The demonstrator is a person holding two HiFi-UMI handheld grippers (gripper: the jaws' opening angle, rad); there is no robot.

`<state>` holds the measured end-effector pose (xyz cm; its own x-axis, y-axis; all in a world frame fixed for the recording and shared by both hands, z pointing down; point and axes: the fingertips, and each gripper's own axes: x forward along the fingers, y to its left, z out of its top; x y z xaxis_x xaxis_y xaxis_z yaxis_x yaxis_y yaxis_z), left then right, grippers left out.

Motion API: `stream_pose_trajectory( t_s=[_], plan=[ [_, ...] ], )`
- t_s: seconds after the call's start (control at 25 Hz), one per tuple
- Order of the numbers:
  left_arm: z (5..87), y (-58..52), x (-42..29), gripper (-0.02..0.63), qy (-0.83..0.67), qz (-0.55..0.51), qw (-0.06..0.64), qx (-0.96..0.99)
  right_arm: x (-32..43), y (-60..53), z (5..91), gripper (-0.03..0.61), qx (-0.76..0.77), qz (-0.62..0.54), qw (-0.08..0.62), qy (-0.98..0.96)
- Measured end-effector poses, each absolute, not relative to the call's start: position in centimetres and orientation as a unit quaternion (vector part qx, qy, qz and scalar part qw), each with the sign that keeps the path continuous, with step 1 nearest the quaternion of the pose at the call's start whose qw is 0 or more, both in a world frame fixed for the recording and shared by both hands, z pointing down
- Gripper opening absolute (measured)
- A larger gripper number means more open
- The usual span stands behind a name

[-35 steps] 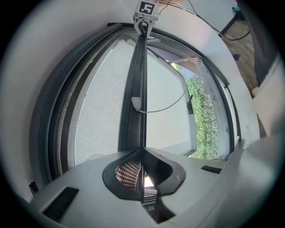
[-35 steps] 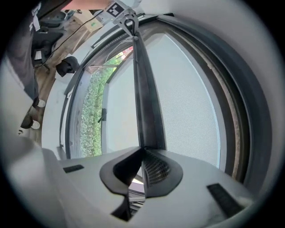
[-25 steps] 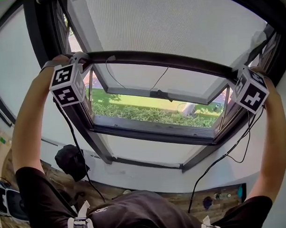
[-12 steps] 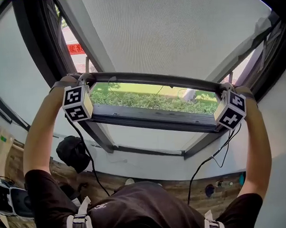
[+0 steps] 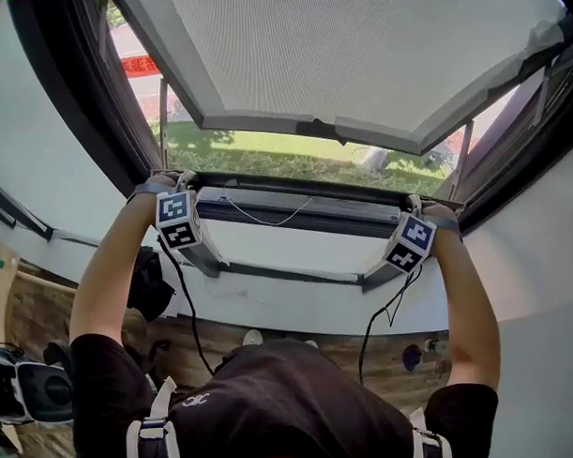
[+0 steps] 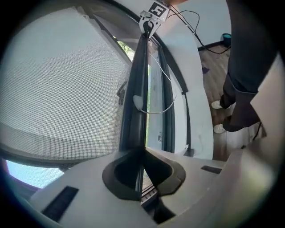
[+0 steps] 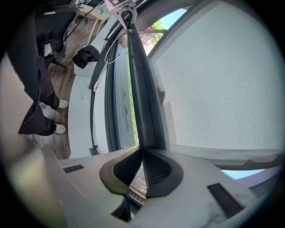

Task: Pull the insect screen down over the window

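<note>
While the left gripper (image 5: pixel 180 180) and right gripper (image 5: pixel 413 206) each pinch one end of the crosswise pull bar (image 5: pixel 304 188), the bottom frame (image 5: pixel 324 218) lies just below it.

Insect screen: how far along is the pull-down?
Done: mesh covers nearly the whole opening. In hand: left hand-held gripper and right hand-held gripper are both shut on the bar. Left: a thin gap shows between bar and lower frame; close it.

No legible text, brand or number is shown. Pale marks are carried by a red strip banner (image 5: pixel 140 66) beyond the dark-framed window (image 5: pixel 76 109), but they cannot be read.
</note>
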<state>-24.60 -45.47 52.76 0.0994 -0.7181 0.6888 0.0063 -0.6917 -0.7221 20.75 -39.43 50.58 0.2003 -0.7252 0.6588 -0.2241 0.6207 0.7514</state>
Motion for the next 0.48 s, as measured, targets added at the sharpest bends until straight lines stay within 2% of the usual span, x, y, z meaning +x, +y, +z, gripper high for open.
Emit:
stream_pose_trajectory(
  t_s=[0.28,0.48],
  plan=[
    [61.9,-45.2,-24.6,0.028,0.253,-0.639,0.265,-0.677,20.8,-39.1,59.7,0.028,0.377,-0.158,0.684,-0.605],
    [65.4,-45.6,-24.5,0.028,0.265,-0.645,0.26,-0.667,21.0,-39.5,63.1,0.028,0.386,-0.167,0.68,-0.601]
  ],
)
